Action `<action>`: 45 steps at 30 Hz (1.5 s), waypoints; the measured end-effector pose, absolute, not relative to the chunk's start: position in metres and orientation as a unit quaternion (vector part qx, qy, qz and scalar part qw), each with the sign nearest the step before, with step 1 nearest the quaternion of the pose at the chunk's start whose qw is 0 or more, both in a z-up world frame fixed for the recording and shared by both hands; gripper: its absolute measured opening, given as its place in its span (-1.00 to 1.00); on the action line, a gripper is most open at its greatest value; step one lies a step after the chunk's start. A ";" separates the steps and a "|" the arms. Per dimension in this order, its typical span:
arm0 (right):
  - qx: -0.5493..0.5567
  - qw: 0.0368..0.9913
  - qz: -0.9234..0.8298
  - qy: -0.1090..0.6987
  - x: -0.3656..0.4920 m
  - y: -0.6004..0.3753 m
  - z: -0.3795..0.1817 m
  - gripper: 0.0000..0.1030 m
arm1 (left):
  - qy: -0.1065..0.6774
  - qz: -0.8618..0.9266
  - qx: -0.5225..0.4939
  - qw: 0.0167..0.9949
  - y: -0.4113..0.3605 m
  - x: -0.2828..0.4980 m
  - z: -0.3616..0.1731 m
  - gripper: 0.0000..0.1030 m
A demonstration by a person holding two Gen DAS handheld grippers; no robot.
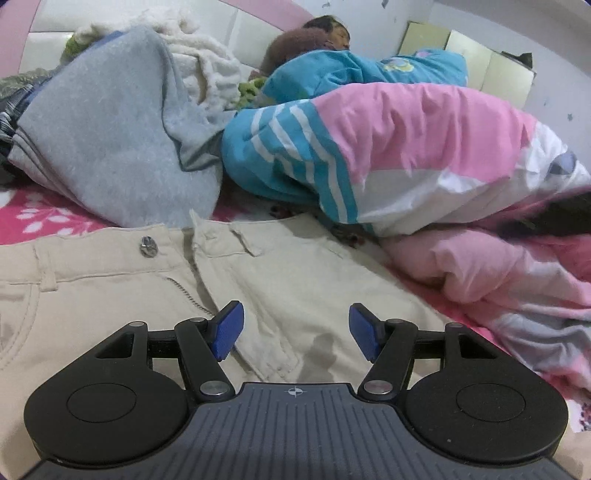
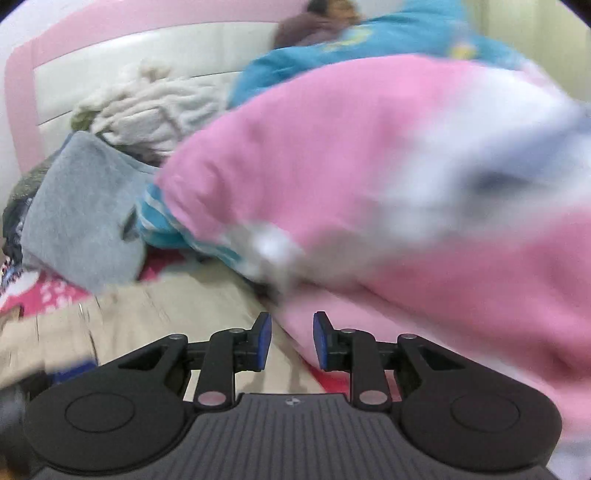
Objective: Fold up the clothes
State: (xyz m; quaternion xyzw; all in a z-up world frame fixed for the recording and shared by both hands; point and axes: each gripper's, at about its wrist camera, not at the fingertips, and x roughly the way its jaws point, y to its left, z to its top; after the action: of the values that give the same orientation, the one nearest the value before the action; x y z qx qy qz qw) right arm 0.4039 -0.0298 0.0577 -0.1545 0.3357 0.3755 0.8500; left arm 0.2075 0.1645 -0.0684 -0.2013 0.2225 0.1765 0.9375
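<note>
Beige trousers (image 1: 110,295) lie flat on the bed, waistband toward the far side, with a metal button (image 1: 149,246) and an open zip showing. My left gripper (image 1: 295,330) hovers just over the trousers' right hip; its blue pads (image 1: 229,330) stand wide apart and open, with nothing between them. In the blurred right wrist view the trousers (image 2: 147,314) lie at lower left. My right gripper (image 2: 291,341) sits over their right edge where a pink quilt (image 2: 369,184) meets them. Its pads (image 2: 264,341) are a narrow gap apart, open and holding nothing.
A grey garment (image 1: 110,147) and a cream fluffy knit (image 1: 207,66) are heaped behind the trousers. A pink, blue and white quilt (image 1: 406,147) bulks on the right, with a person (image 1: 325,33) lying under it. The pink floral sheet (image 1: 44,218) shows at left, and the headboard (image 2: 147,48) stands behind.
</note>
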 end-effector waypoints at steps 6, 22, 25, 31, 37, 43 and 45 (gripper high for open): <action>-0.153 0.848 0.305 0.407 0.398 -0.118 0.018 -0.44 | 0.243 0.171 -0.171 0.939 0.148 0.217 -0.077 0.24; -0.154 0.839 0.330 0.405 0.421 -0.077 -0.044 -0.99 | 0.253 0.189 -0.158 0.936 0.148 0.226 -0.086 0.24; -0.177 0.852 0.319 0.377 0.415 -0.072 -0.042 -1.00 | 0.254 0.190 -0.155 0.936 0.147 0.227 -0.086 0.24; -0.202 0.866 0.283 0.359 0.414 -0.063 -0.054 -0.98 | 0.254 0.193 -0.154 0.935 0.147 0.226 -0.085 0.24; -0.122 0.911 0.219 0.328 0.405 -0.122 0.010 -0.89 | 0.235 0.194 -0.162 0.939 0.147 0.222 -0.076 0.24; -0.008 0.937 0.141 0.319 0.356 -0.256 0.061 -0.54 | 0.214 0.134 -0.151 0.956 0.131 0.213 -0.061 0.26; 0.005 0.935 0.122 0.334 0.340 -0.288 0.057 -0.50 | 0.224 0.098 -0.139 0.960 0.120 0.213 -0.061 0.27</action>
State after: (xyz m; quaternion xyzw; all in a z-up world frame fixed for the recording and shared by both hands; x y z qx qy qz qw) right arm 0.3400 -0.2879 0.0568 0.0049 0.3342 0.1218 0.9346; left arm 0.2130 0.1197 -0.0606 -0.1393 0.2240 0.0984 0.9596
